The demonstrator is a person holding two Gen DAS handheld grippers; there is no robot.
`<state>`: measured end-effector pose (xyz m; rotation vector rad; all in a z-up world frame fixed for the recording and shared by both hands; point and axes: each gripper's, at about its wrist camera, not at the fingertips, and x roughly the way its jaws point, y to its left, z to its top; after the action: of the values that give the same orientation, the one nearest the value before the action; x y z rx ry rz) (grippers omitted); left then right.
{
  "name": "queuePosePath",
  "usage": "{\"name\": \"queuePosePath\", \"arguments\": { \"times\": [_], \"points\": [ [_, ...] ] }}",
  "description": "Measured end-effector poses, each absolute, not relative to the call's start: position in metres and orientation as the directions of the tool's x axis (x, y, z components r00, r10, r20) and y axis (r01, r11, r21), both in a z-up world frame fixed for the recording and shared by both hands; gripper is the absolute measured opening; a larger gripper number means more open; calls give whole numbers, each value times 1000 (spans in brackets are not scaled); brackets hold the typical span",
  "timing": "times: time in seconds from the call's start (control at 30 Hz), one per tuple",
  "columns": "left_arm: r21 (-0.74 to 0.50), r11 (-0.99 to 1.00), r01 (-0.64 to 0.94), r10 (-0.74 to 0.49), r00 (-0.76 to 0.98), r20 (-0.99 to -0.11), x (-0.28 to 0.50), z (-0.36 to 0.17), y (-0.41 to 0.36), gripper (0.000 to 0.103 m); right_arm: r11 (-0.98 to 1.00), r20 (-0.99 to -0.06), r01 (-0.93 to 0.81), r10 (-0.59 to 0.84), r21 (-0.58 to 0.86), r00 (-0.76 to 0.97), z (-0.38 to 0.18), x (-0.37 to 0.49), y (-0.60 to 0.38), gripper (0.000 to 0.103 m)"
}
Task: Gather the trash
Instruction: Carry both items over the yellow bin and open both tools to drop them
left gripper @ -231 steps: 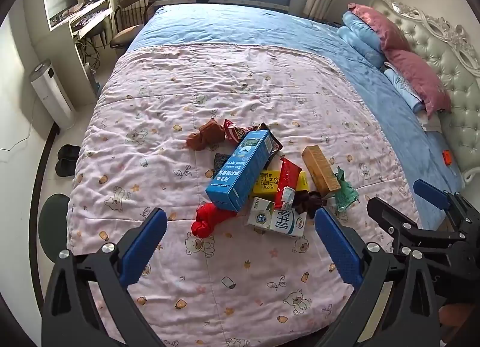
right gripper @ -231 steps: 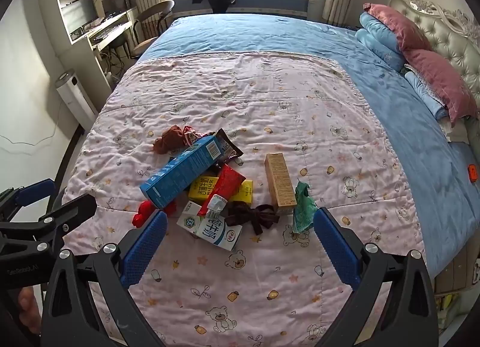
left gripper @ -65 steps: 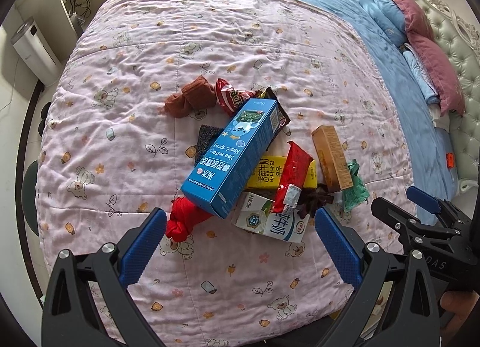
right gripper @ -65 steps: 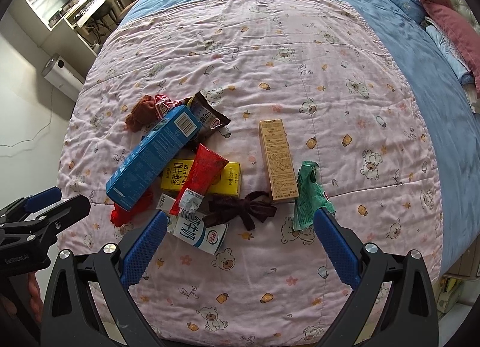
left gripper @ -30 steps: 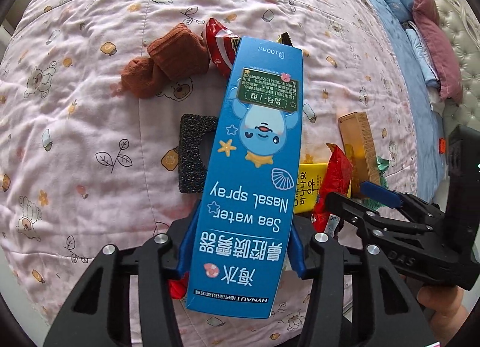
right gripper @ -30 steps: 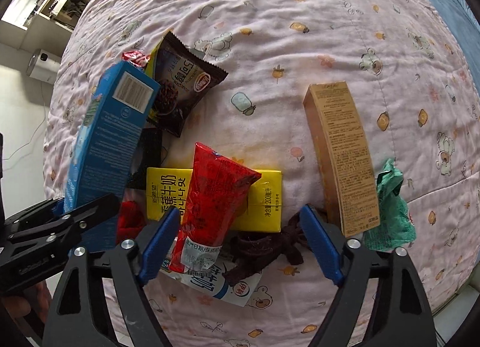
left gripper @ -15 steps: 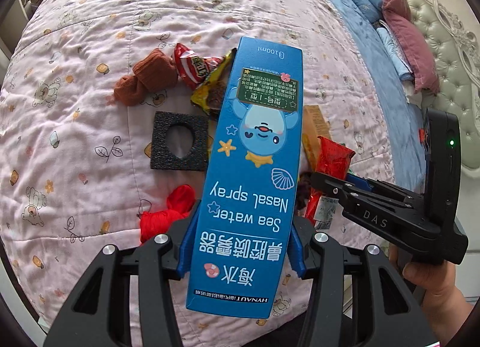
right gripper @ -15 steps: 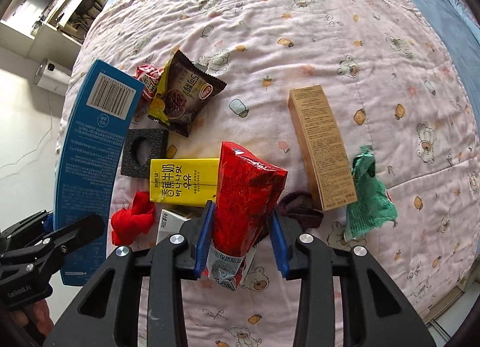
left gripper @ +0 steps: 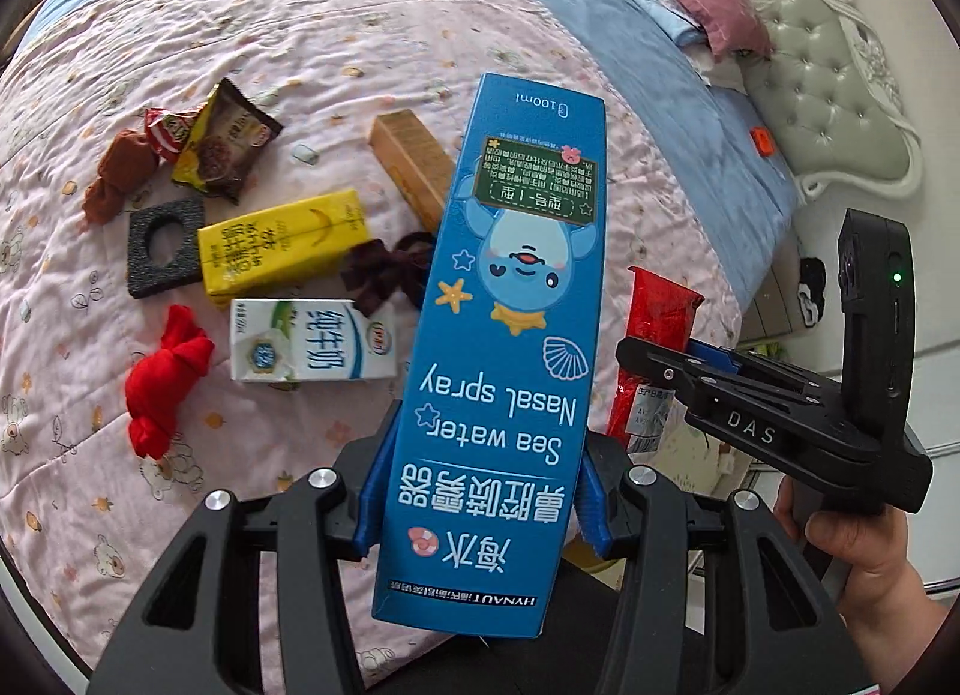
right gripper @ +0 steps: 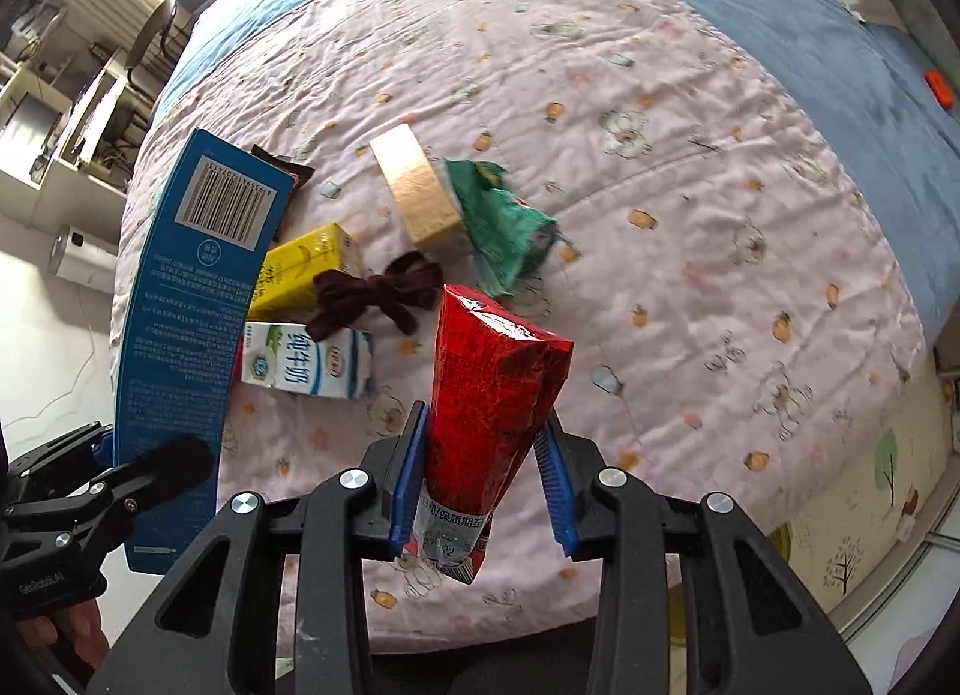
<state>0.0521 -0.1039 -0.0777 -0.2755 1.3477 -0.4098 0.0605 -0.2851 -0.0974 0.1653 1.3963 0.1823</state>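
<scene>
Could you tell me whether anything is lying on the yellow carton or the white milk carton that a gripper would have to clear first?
Only the dark brown fabric bow: it overlaps an end of the yellow carton and the top edge of the white milk carton.

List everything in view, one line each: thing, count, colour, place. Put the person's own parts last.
Nasal spray box: 1, blue, held in left tongs.
Snack pouch: 1, red, held in right tongs.
Drink carton: 1, yellow, on quilt.
Milk carton: 1, white-blue, on quilt.
Tan box: 1, on quilt.
Green wrapper: 1, beside tan box.
Foam square: 1, black, holed.
Red sock: 1, on quilt.
Brown sock: 1, on quilt.
Dark cloth knot: 1, maroon.
Chocolate wrapper: 1, brown-yellow.
Quilt: 1, pink.
Left tongs: black, blue pads.
Right tongs: same.
Hand: 1, gripping right tongs' handle.
</scene>
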Motion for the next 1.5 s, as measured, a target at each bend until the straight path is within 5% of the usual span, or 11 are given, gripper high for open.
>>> {"name": "queuePosePath", "arguments": {
  "times": [0.73,1.2,1.23,1.33,1.4,1.5],
  "points": [
    [-460,732,504,-411,-213,-887,-94,-135,-440,50,877,-985,449,140,173,105,-136,-174,-587,36],
    [-418,675,608,-270,-323,-907,-134,-194,-507,50,813,-984,555,168,175,64,-171,-235,-632,36],
    [-415,675,609,-265,-325,-908,-135,-195,-508,50,811,-983,558,170,176,63,-173,-236,-633,38],
    [-409,669,621,-255,-326,-910,-135,-201,-509,53,799,-984,576,167,171,61,-177,-242,-638,68],
    [-400,667,628,-241,-326,-914,-137,-205,-515,69,793,-986,587,152,162,66,-178,-244,-641,70],
    [-400,671,625,-235,-332,-913,-139,-208,-516,73,787,-988,599,145,148,54,-181,-248,-645,70]
  ]
}}
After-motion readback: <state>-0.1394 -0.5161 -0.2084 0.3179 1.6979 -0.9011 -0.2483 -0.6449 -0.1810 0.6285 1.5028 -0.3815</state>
